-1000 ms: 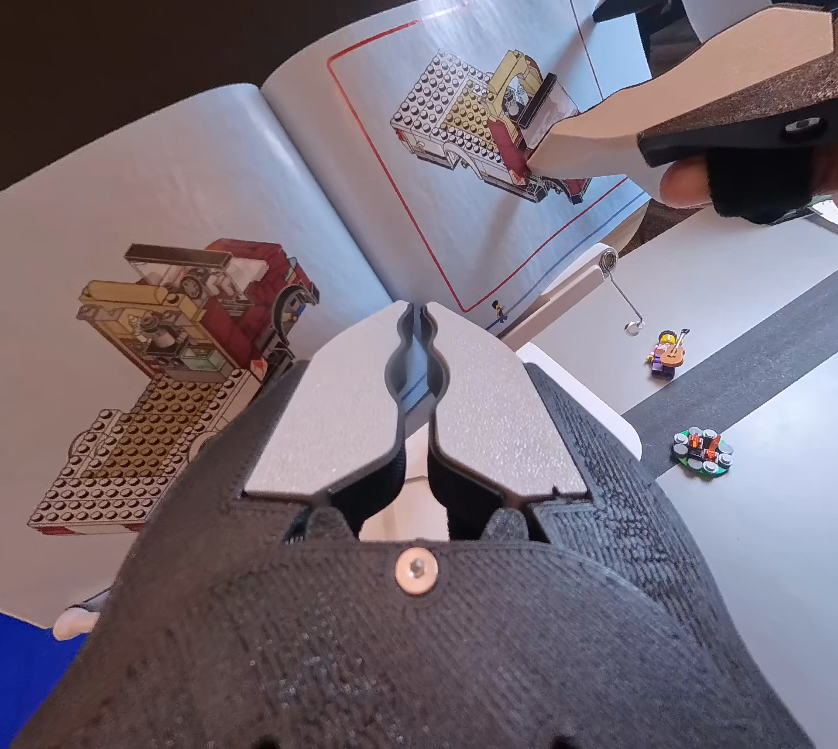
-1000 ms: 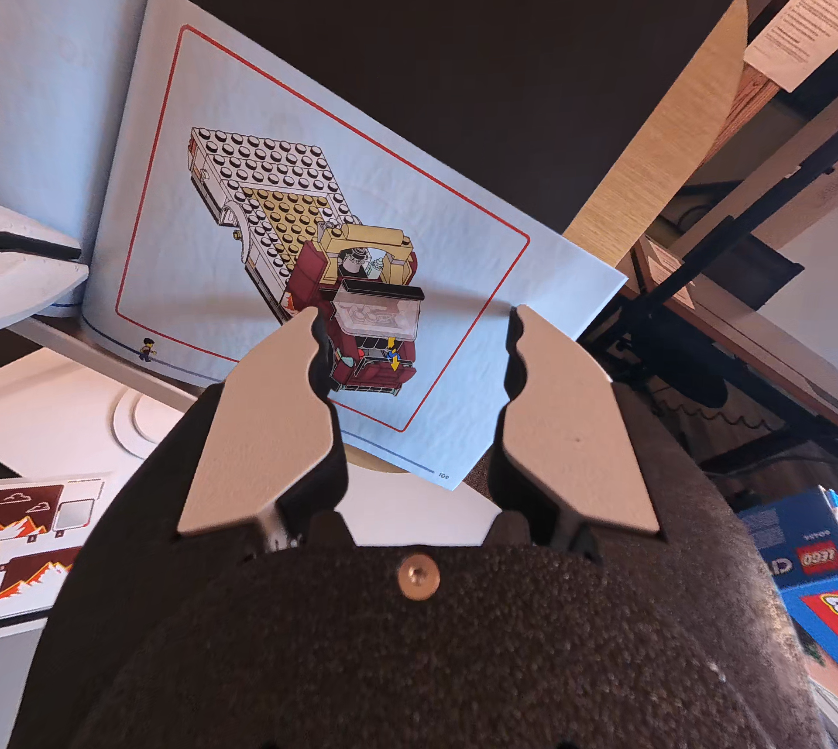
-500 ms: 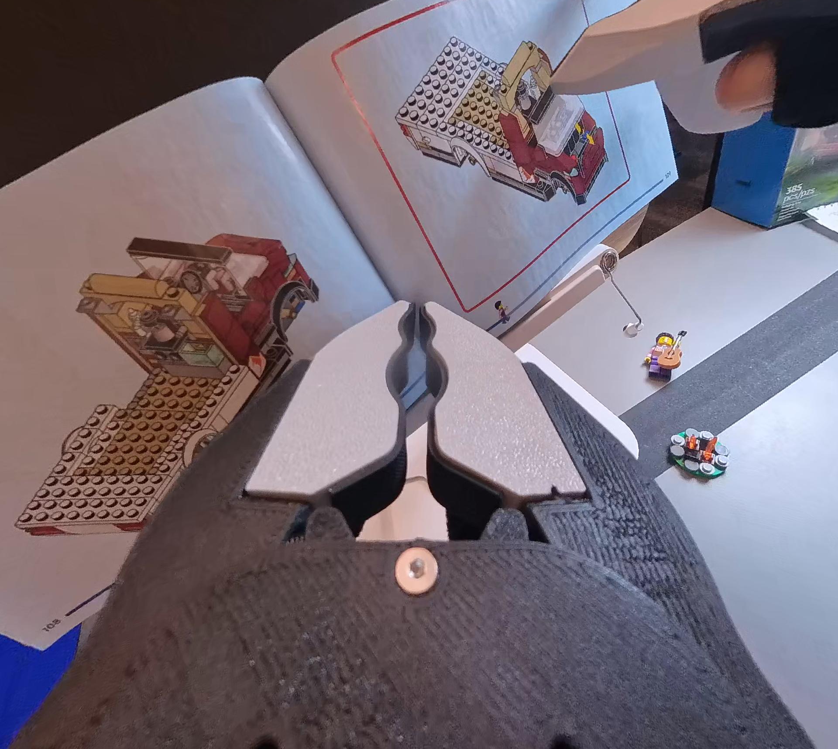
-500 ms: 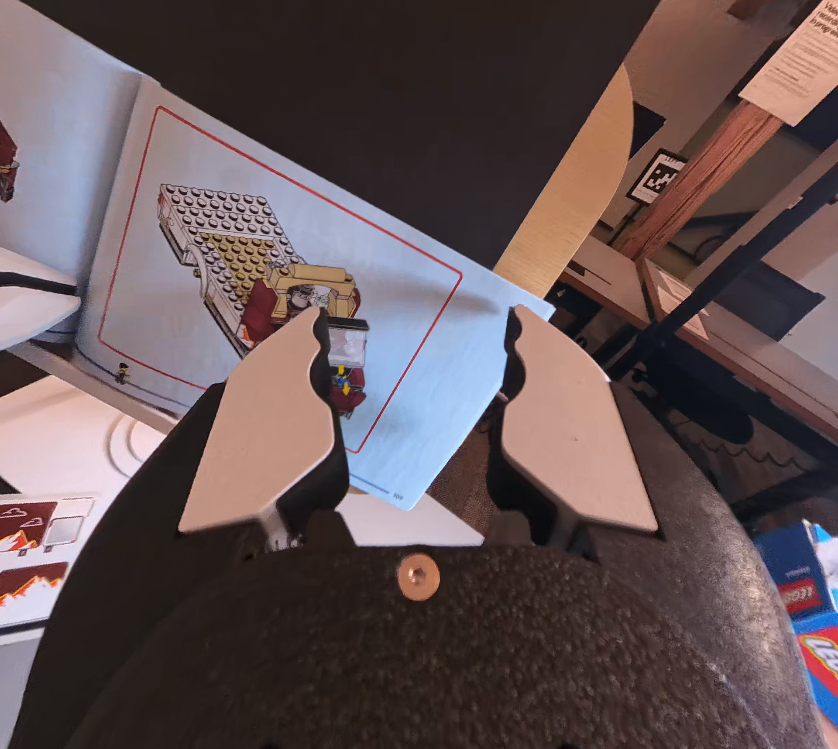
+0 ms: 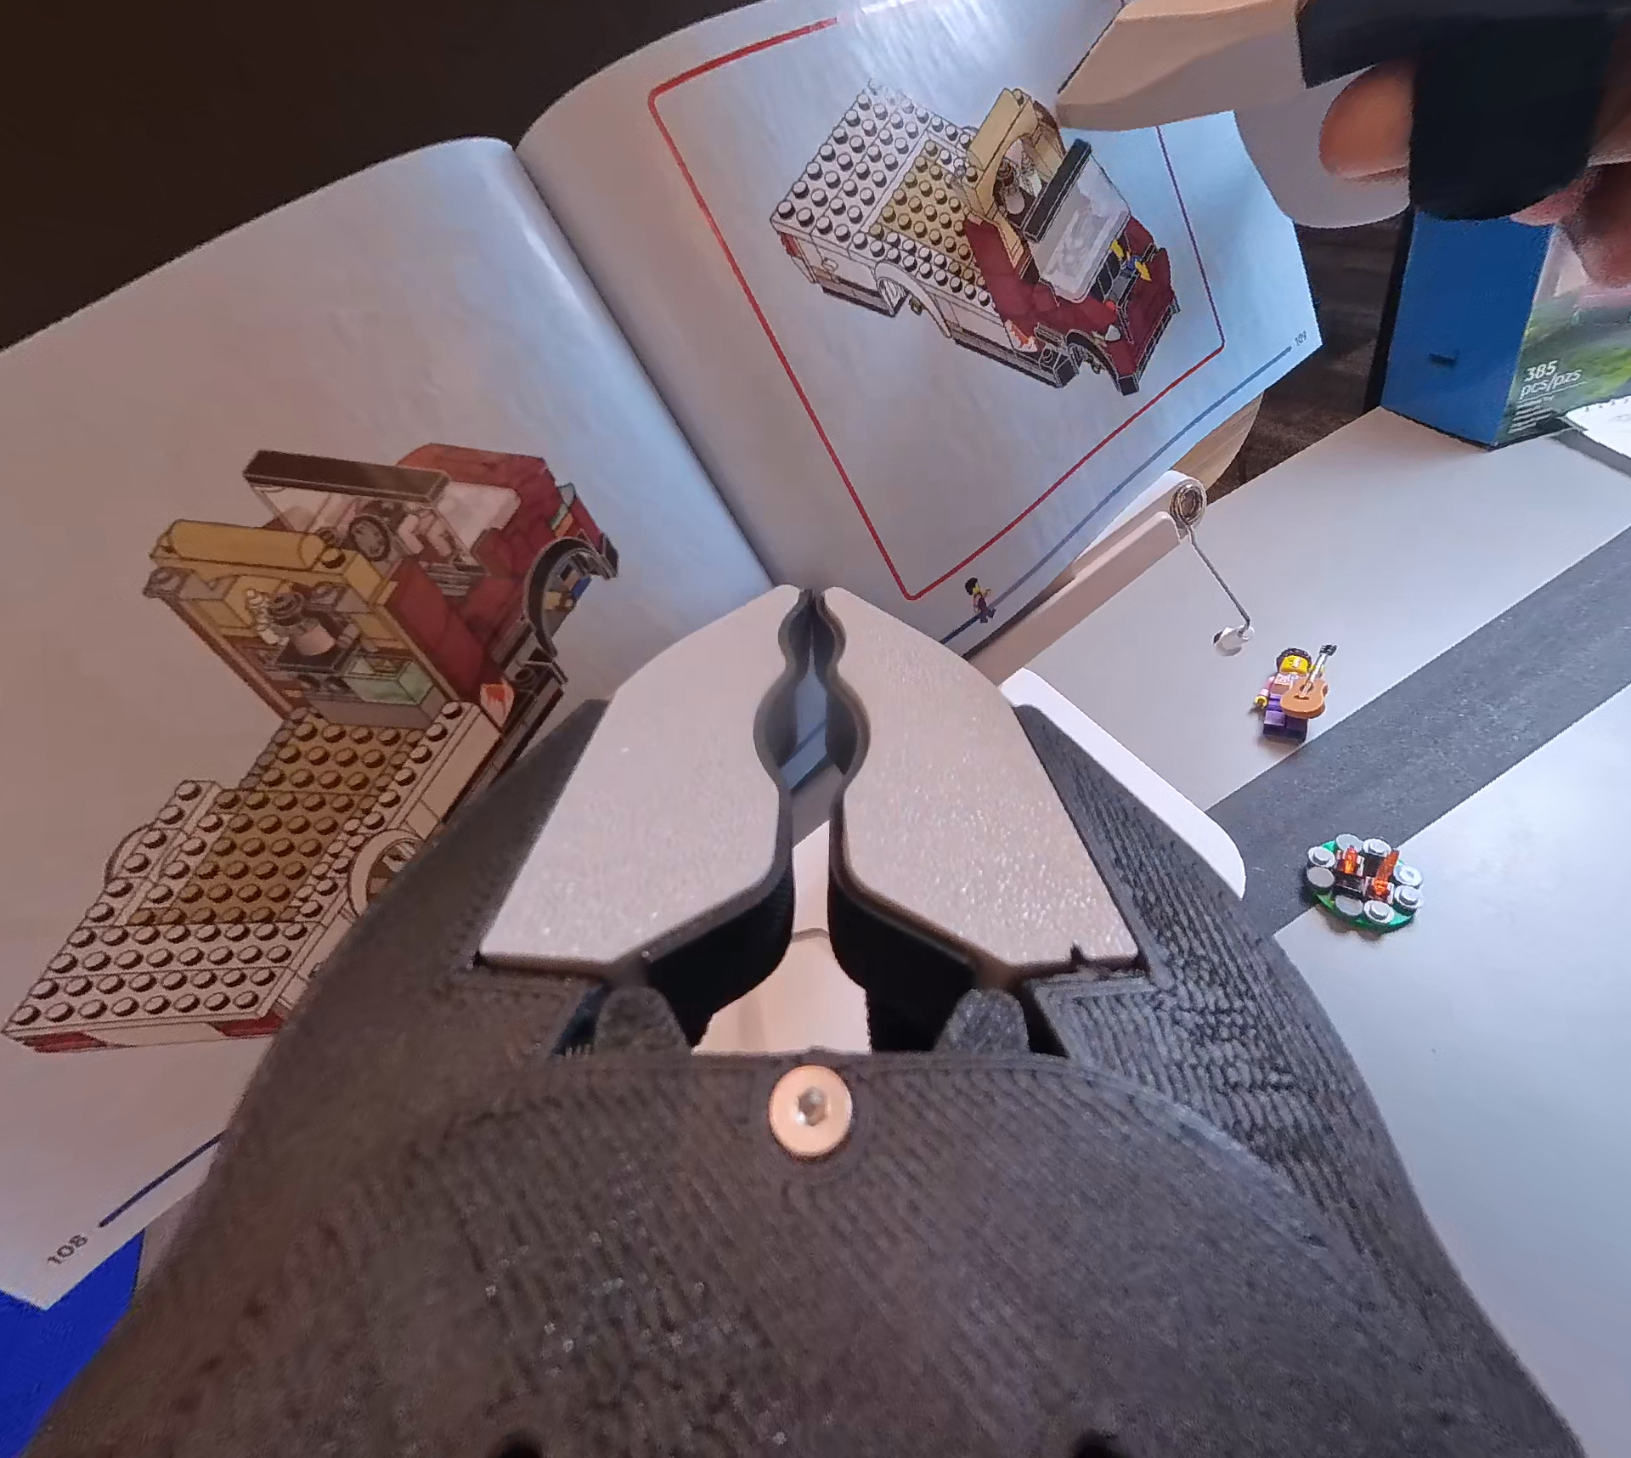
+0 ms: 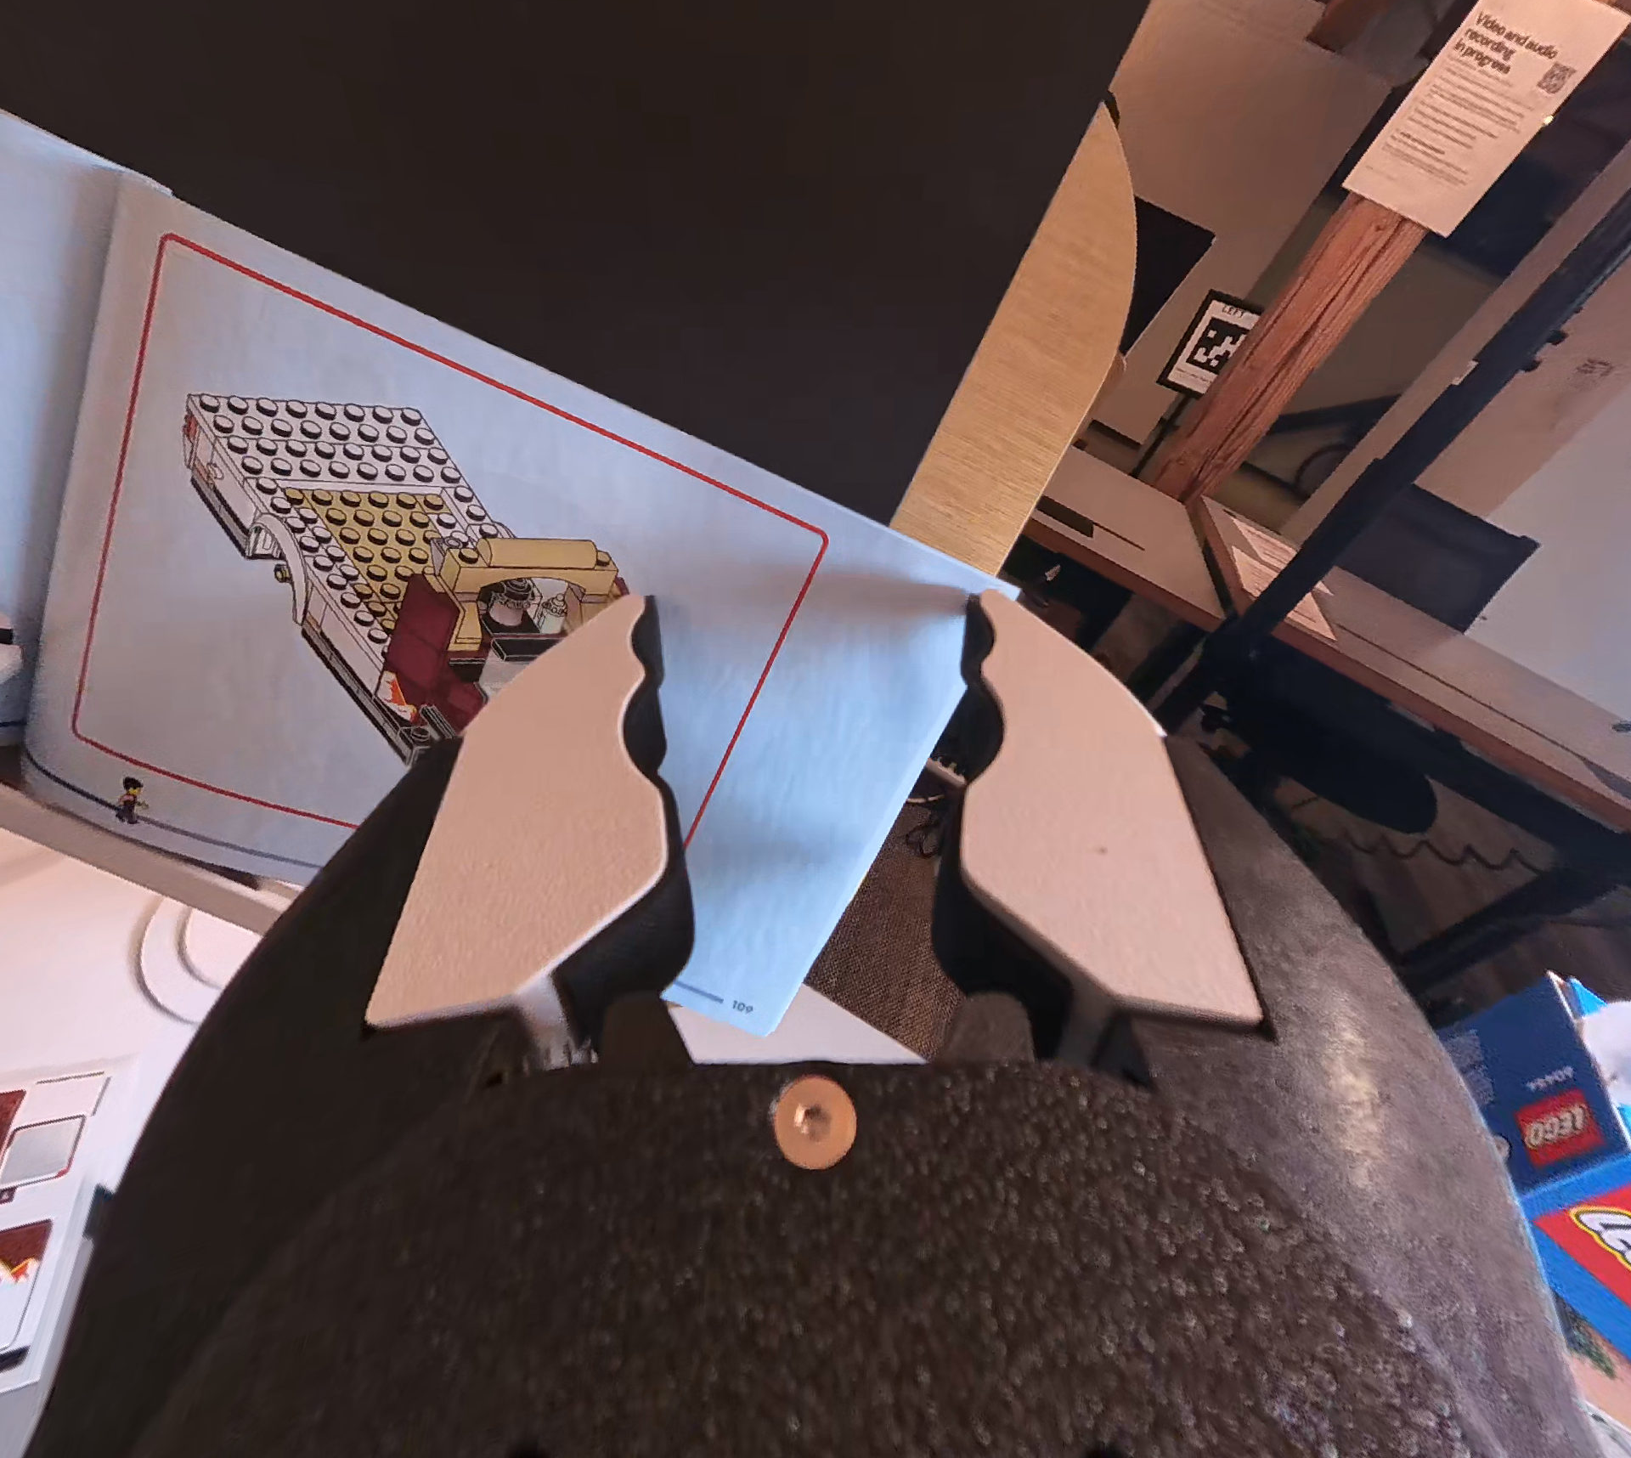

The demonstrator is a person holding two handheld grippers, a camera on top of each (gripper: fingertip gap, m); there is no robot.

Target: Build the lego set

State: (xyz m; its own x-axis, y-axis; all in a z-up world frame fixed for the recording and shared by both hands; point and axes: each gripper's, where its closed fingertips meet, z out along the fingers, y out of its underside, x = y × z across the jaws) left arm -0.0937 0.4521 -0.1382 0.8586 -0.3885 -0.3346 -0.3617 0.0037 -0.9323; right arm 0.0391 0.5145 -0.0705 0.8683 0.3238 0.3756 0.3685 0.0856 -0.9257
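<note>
Instruction booklet (image 5: 547, 321) stands open across the left and centre of the left wrist view, propped on a white stand (image 5: 1121, 559). Left gripper (image 5: 814, 603), lower centre, has its fingers pressed together with nothing between them. Right gripper (image 6: 807, 603) has fingers spread apart, empty, before the booklet's right page (image 6: 494, 533). Minifigure (image 5: 1290, 696) and round campfire piece (image 5: 1364, 884) rest on the grey table (image 5: 1456, 1062), right of frame.
</note>
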